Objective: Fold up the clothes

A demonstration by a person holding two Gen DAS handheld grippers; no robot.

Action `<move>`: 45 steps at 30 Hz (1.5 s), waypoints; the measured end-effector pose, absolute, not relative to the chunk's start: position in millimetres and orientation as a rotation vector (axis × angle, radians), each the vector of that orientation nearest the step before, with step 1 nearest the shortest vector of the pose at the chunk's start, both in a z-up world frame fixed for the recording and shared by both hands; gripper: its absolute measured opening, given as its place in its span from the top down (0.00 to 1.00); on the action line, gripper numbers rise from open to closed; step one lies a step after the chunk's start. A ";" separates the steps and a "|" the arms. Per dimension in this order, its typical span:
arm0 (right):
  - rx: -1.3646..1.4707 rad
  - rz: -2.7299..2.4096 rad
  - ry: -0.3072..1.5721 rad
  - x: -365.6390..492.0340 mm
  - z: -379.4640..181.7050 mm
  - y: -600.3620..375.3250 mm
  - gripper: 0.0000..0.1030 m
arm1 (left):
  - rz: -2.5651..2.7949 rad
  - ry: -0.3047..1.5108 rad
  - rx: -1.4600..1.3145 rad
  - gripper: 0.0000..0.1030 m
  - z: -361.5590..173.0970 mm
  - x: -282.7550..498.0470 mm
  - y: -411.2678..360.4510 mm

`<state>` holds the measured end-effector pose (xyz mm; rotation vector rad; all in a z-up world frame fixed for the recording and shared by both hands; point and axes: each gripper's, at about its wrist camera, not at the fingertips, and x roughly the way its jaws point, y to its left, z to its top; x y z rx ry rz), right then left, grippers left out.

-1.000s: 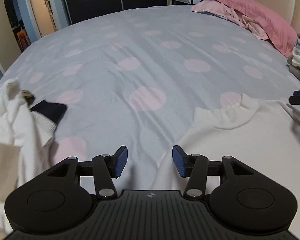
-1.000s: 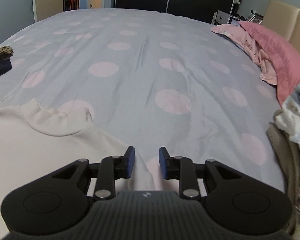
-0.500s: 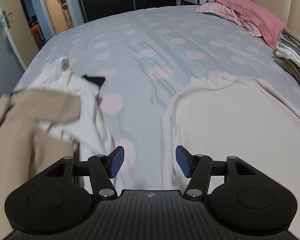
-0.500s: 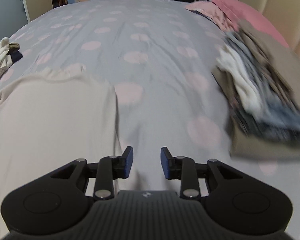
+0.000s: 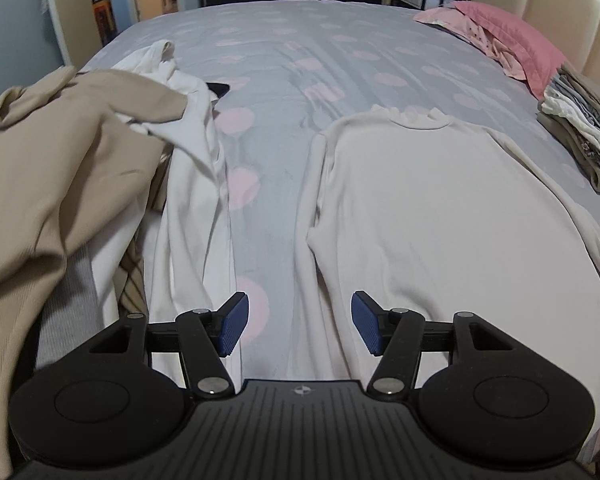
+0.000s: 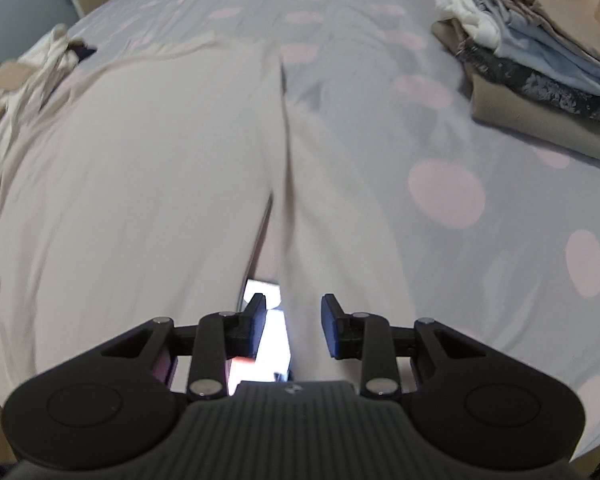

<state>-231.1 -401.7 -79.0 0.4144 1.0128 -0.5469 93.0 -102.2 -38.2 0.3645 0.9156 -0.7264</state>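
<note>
One pink pillow (image 5: 516, 36), left view only

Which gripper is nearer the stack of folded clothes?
Right. The right gripper is over the spread top's sleeve, with the stack just beyond on its right. The left gripper is by the top's far side.

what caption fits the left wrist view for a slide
Open left hand-held gripper above a cream long-sleeve top spread flat on the dotted bedsheet, unfolded clothes pile beside it.
</note>
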 end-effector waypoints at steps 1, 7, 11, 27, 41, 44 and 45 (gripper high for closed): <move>0.404 -0.547 1.014 -231.0 -81.8 -398.3 0.68 | -0.724 0.919 0.358 0.46 -39.2 91.2 -101.5; 0.370 -0.609 1.036 -233.0 -89.6 -404.8 0.96 | -0.713 0.920 0.355 0.46 -41.4 84.6 -99.0; 0.375 -0.687 0.993 -243.3 -78.1 -418.3 0.98 | -0.700 0.924 0.349 0.46 -43.5 84.2 -96.8; 0.519 -1.134 0.736 -282.6 -28.3 -567.5 0.98 | -0.644 0.989 0.330 0.46 -60.7 105.2 -95.9; 0.660 -1.188 0.756 -286.5 -42.0 -588.3 0.87 | -0.640 1.014 0.301 0.46 -65.9 110.4 -92.6; 0.686 -1.142 0.765 -296.2 -36.4 -562.4 0.80 | -0.657 1.003 0.292 0.46 -60.7 109.2 -99.0; 0.697 -1.115 0.773 -298.6 -36.2 -552.1 0.78 | -0.663 0.999 0.288 0.46 -58.6 108.6 -101.1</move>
